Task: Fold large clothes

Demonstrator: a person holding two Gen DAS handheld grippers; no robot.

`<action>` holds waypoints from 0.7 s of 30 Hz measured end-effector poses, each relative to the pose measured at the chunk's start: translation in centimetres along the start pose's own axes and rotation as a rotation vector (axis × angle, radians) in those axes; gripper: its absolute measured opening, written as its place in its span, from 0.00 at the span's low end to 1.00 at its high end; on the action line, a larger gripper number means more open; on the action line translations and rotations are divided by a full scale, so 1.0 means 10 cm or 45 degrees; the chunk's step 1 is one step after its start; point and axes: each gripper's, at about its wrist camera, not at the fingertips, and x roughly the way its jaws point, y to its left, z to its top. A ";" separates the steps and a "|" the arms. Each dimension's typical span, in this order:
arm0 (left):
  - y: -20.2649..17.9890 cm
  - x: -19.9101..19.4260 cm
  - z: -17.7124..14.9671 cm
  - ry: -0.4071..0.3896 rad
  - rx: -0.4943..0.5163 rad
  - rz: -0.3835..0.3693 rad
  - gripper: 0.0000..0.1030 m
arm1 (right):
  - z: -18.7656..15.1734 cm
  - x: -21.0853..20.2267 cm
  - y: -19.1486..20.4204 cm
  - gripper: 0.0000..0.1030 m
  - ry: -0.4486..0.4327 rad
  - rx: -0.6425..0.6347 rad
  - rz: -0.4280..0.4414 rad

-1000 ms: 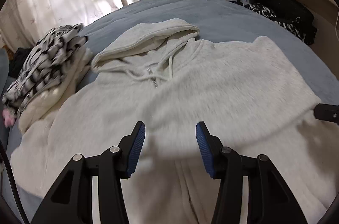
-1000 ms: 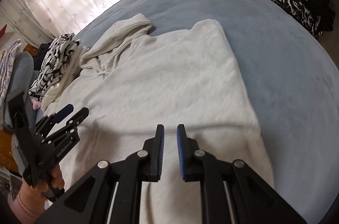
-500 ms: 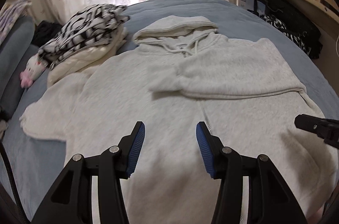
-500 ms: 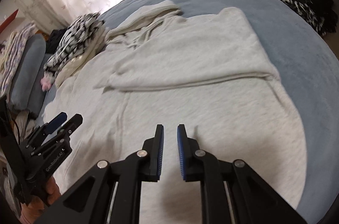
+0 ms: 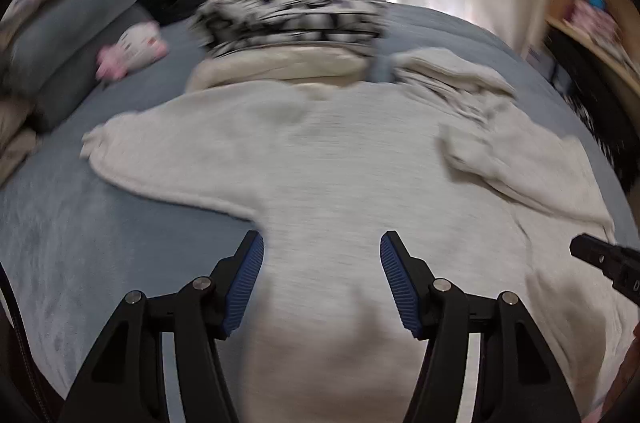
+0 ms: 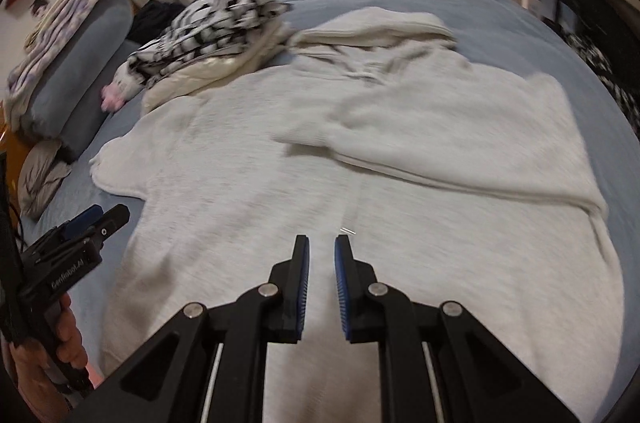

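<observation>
A light grey hoodie (image 5: 340, 159) (image 6: 280, 183) lies face up on the blue-grey bed (image 5: 80, 243), hood (image 6: 380, 23) at the far end. One sleeve (image 6: 440, 143) is folded across the chest. The other sleeve (image 5: 160, 143) stretches out flat to the left. My left gripper (image 5: 322, 243) hovers over the hoodie's left side below that sleeve; its jaws are opening and nothing is between them. It also shows at the left edge of the right wrist view, the left gripper (image 6: 96, 219) held in a hand. My right gripper (image 6: 322, 243) hangs over the hoodie's middle, shut with a thin gap, empty.
A stack of folded clothes (image 5: 292, 11) (image 6: 212, 23) with a black-and-white patterned piece on top sits beside the hood. Grey pillows (image 6: 80, 63) and a pink-and-white plush (image 5: 136, 47) lie at the left. A wooden shelf (image 5: 592, 35) and dark clothing (image 6: 600, 63) stand at the right.
Both views have swung to the left, bringing the outstretched sleeve and the pillows into sight. The left jaws stand wider apart than before. The right jaws keep the same narrow gap.
</observation>
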 end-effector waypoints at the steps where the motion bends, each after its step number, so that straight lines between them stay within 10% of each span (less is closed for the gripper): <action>1: 0.14 0.04 0.02 0.004 -0.031 -0.001 0.58 | 0.04 0.05 0.11 0.12 -0.004 -0.020 0.006; 14: 2.35 1.00 0.29 0.070 -0.612 -0.080 0.58 | 0.63 1.09 1.42 0.12 0.017 -0.196 0.162; 21: 2.95 1.42 0.31 0.045 -0.872 -0.165 0.58 | 0.55 1.43 1.70 0.12 0.087 -0.236 0.204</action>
